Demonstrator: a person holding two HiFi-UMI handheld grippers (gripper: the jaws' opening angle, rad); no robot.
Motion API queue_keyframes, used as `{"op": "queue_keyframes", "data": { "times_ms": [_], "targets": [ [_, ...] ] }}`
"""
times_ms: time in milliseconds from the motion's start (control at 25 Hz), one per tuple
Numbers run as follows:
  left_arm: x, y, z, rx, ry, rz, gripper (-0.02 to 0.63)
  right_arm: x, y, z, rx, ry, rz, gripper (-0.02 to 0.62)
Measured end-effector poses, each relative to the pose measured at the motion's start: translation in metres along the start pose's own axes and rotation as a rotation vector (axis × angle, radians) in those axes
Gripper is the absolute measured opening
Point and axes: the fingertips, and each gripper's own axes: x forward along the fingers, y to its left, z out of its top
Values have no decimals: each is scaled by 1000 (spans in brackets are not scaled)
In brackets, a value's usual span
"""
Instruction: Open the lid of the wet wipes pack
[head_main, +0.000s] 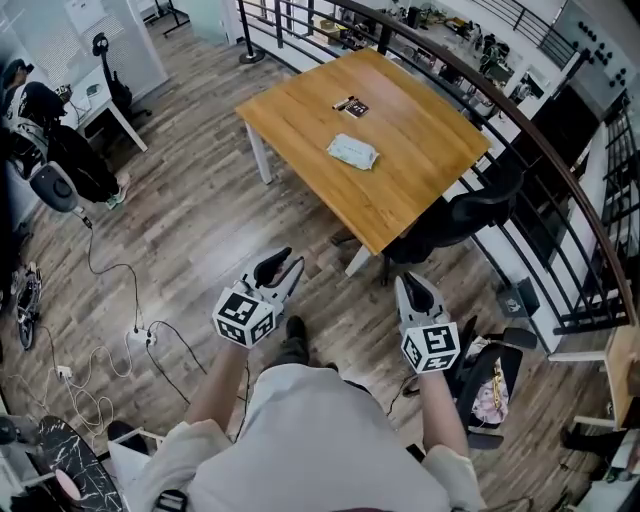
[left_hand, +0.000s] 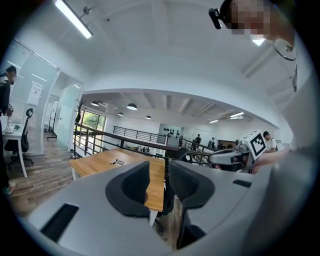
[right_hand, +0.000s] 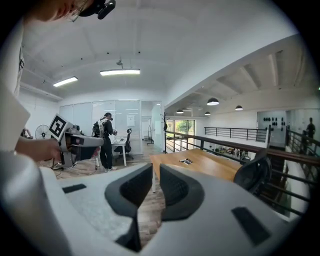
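While holding left gripper (head_main: 288, 264) and right gripper (head_main: 413, 282) side by side, apart, over plank floor (head_main: 190, 230), noted the following. Found left fingers (left_hand: 131, 187) moderately apart, with nothing between them; only floor and a counter (head_main: 420, 130) edge showing through the gap. Found right fingers (right_hand: 131, 190) at a narrower gap, likewise gripping nothing. Just ahead of right fingers, saw black office chair (head_main: 460, 215) against the near counter corner. Well beyond both sets of fingers, located wet wipes pack (head_main: 352, 151) lying flat near mid-counter; open or shut too small to tell. Farther still, spotted small dark item (head_main: 351, 105), apart from the pack.
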Motion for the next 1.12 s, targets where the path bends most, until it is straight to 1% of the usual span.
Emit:
{"op": "queue_keyframes", "data": {
  "times_ms": [240,560,840,1120],
  "targets": [
    [42,51,12,19,21,-47,116,59,-14,17,7,9,-41,32],
    [88,112,22,32,50,-116,117,122,-30,30,12,31,-109,31],
    [112,143,31,46,61,-166,117,153,-37,39,8,40,-151,31],
    [139,159,29,28,82,-167,117,178,-53,38,15,62,-148,31]
  ]
}}
